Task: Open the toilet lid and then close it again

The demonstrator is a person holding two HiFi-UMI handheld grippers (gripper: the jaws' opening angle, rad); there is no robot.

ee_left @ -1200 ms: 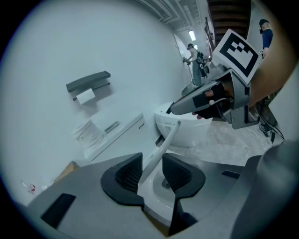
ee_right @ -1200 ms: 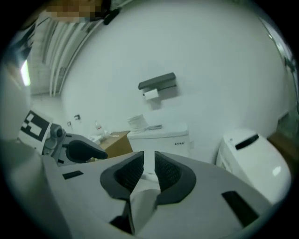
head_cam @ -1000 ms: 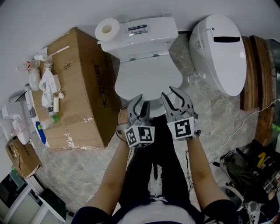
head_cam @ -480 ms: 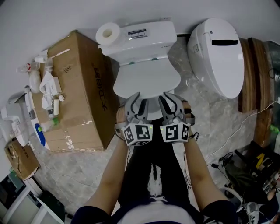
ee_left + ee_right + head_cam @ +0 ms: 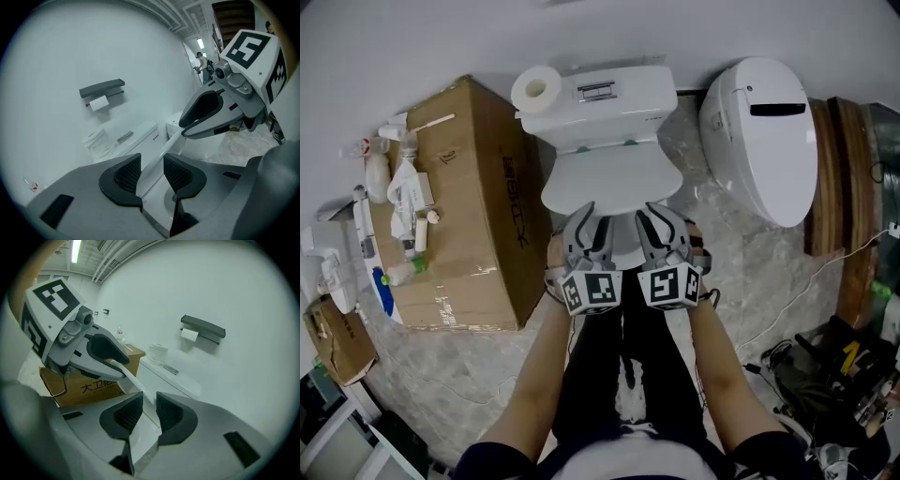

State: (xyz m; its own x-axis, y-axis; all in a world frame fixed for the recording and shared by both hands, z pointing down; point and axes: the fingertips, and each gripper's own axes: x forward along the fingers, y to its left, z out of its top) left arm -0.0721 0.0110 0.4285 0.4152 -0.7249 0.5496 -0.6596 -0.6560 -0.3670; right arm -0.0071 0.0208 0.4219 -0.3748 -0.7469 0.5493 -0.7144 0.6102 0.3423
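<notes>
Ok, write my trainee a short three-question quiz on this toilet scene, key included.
1. True or false: the toilet paper roll stands on the tank.
2. What is between the jaws of the left gripper? A) toilet lid B) sponge C) towel
3. Fill in: in the head view the cardboard box stands ___ of the tank.
Key: 1. true. 2. A, its front edge; the right gripper, whose jaws have just been closing, has that edge between them too. 3. left.

Jaws of the left gripper (image 5: 151, 166) pinch the toilet lid (image 5: 168, 144).
</notes>
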